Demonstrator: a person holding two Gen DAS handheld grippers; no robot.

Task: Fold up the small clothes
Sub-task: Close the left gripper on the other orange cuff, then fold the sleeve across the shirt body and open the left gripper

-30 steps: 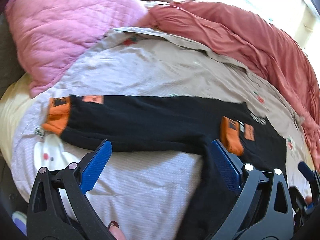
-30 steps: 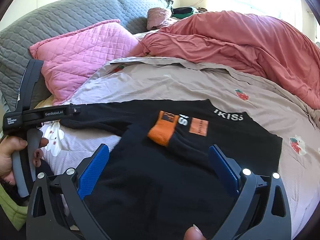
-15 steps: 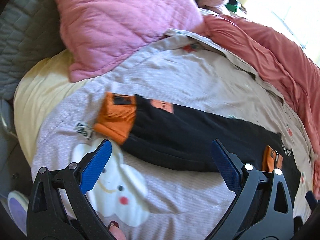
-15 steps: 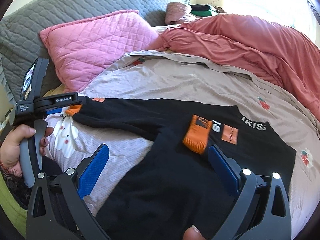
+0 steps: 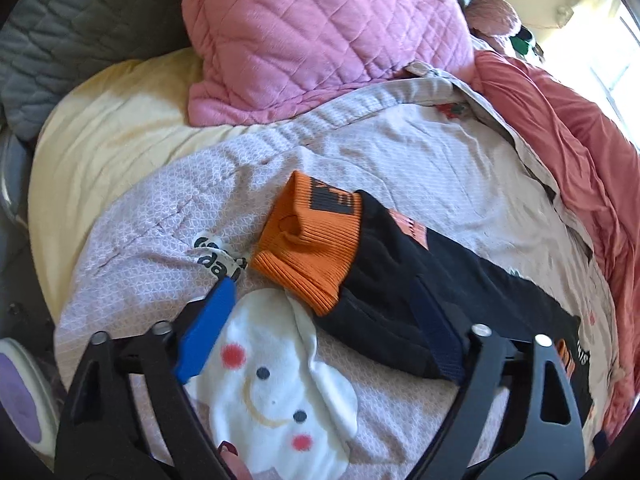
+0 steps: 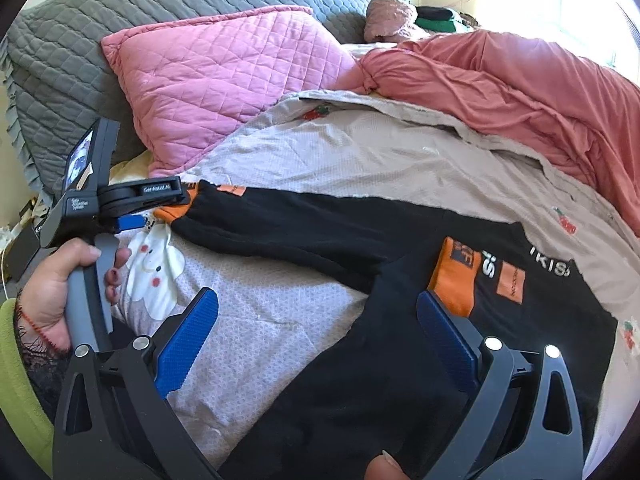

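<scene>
A bed (image 6: 304, 312) carries the work: pale lilac waffle-weave cover with a white cartoon cloud patch (image 5: 276, 396), a quilted pink pillow (image 6: 224, 80) and grey quilted headboard (image 6: 120, 12) behind, a crumpled salmon blanket (image 6: 520, 84) along the far side. On it we find a small black long-sleeved top (image 6: 400, 360) lying flat; one sleeve (image 6: 304, 224) stretches straight out, ending in a ribbed orange cuff (image 5: 308, 240), while the other cuff (image 6: 456, 276) already lies folded onto the chest, by the white lettering. The left gripper (image 5: 328, 328) hangs over the outstretched cuff, its jaws parted but just now narrowing around the sleeve end, one pad on the cover and one on the black cloth, not yet pinching. We judge this a reach to fold that sleeve inward. The right gripper (image 6: 324, 340) waits wide open above the body, holding nothing. Fabric looks soft, limp knit; ribbing slightly stiffer.
</scene>
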